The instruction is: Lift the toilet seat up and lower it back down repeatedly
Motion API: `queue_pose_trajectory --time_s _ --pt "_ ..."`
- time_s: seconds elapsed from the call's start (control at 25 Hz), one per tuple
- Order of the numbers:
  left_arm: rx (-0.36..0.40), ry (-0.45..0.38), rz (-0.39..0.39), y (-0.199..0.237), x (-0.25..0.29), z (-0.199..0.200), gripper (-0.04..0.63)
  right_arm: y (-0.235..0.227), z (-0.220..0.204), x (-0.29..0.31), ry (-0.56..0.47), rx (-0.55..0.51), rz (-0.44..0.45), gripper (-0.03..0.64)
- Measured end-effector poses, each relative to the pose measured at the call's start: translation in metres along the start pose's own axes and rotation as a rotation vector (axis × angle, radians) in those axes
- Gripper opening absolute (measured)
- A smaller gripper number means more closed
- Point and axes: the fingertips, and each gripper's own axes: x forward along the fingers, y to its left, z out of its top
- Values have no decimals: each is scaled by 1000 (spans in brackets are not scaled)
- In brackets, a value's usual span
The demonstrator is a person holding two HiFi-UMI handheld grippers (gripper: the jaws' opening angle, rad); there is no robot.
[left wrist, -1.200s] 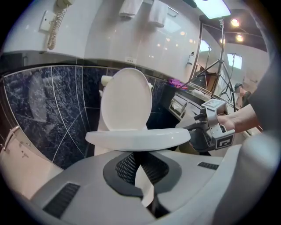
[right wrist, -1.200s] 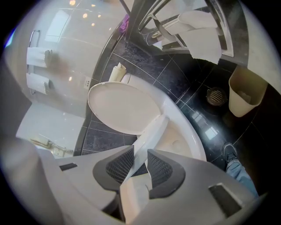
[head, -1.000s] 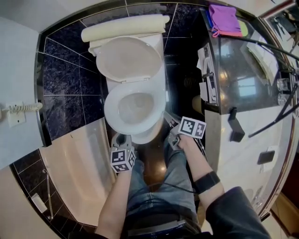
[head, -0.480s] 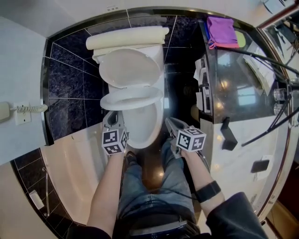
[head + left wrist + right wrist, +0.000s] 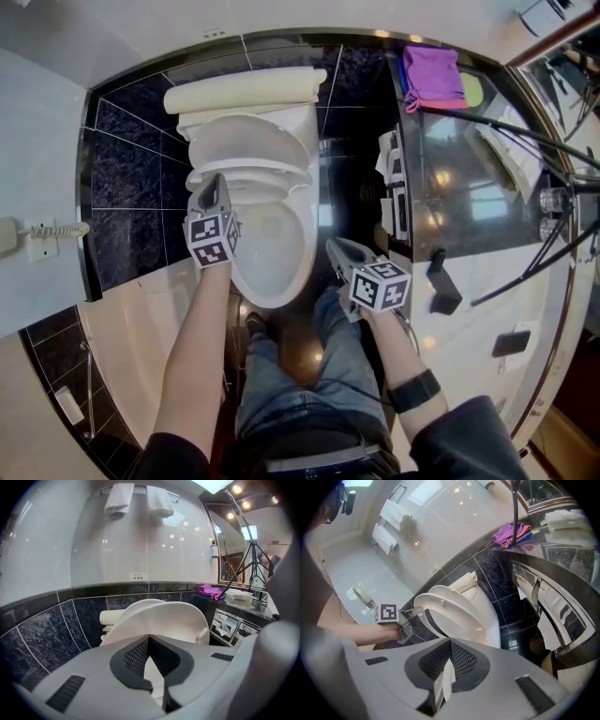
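Observation:
The white toilet has its lid (image 5: 251, 141) up against the tank (image 5: 246, 92). The toilet seat (image 5: 251, 178) is tilted steeply up over the open bowl (image 5: 267, 248). My left gripper (image 5: 214, 184) is at the seat's left front rim, shut on the seat (image 5: 168, 618), whose pale edge shows between the pads (image 5: 133, 656). From the right gripper view, the left gripper (image 5: 415, 611) grips the raised seat (image 5: 450, 613). My right gripper (image 5: 336, 248) hovers right of the bowl, apart from it. Its jaws (image 5: 450, 643) have just closed to shut, and I cannot make out anything gripped.
A dark glossy counter (image 5: 487, 187) runs along the right, with a purple cloth (image 5: 431, 70) and tripod legs (image 5: 525, 131) over it. A paper dispenser (image 5: 394, 187) faces the toilet. The bathtub (image 5: 131, 309) lies left, below a wall phone (image 5: 28, 234). The person's legs stand before the bowl.
The left gripper travelled up the picture toward the tank, and the seat swung from flat on the bowl to steeply raised. The right gripper rose and rolled slightly beside the bowl.

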Motion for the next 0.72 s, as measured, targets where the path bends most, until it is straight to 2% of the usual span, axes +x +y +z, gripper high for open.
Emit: queue_pose_trajectory --time_s 0.4,0.56,0.72 --pt "20 20 -5 2 17 13 -2 4 26 5 -22 -37 13 15" --pt "51 33 -30 -6 0 10 -2 9 28 4 -27 -47 2 15" --pt "78 35 -52 -10 -29 13 -2 23 34 2 -26 -99 -9 16"
